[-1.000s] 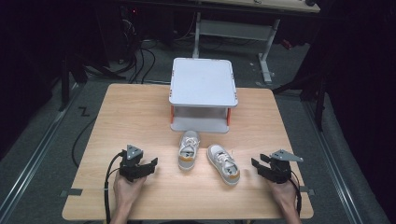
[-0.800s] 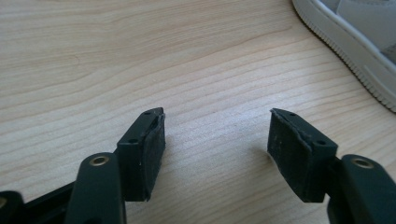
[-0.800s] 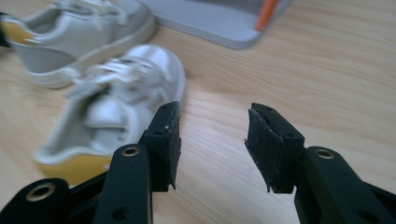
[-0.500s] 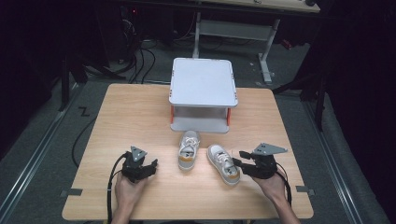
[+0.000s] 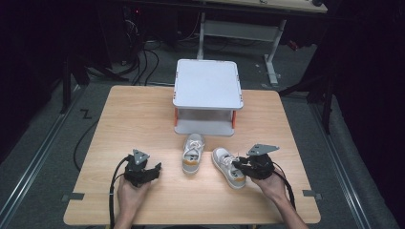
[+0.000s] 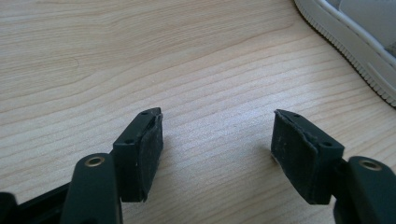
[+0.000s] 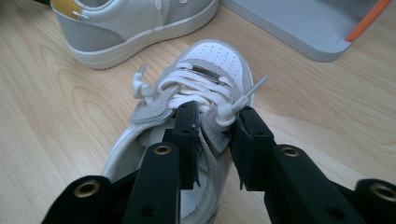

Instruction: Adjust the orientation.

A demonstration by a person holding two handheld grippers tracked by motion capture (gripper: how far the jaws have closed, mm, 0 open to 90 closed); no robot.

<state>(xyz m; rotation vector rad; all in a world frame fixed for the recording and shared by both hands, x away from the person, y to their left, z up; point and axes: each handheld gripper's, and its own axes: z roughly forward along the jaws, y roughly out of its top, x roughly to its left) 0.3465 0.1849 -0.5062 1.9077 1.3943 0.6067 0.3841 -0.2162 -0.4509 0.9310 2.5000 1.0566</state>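
Observation:
Two small white and grey shoes lie side by side on the wooden table (image 5: pixel 143 119). The left shoe (image 5: pixel 192 152) has a yellow heel patch. My right gripper (image 5: pixel 239 165) is on the right shoe (image 5: pixel 224 160). In the right gripper view its jaws have just been closing; one pad is inside the shoe and the other outside, and the gripper (image 7: pixel 217 126) pinches the grey side wall beside the laces of the right shoe (image 7: pixel 215 60). My left gripper (image 5: pixel 155 169) rests low on the table left of the shoes, open (image 6: pixel 217 135) with bare wood between its pads.
A grey two-level shelf with orange posts (image 5: pixel 207 86) stands just behind the shoes; its lower board (image 7: pixel 303 23) is close to the right shoe's toe. The left shoe (image 7: pixel 126 23) lies beside the held one, and its sole (image 6: pixel 355 32) is near my left gripper.
My right gripper has moved left across the table to the right shoe and its jaws have closed on the shoe's side. The left gripper has stayed where it was.

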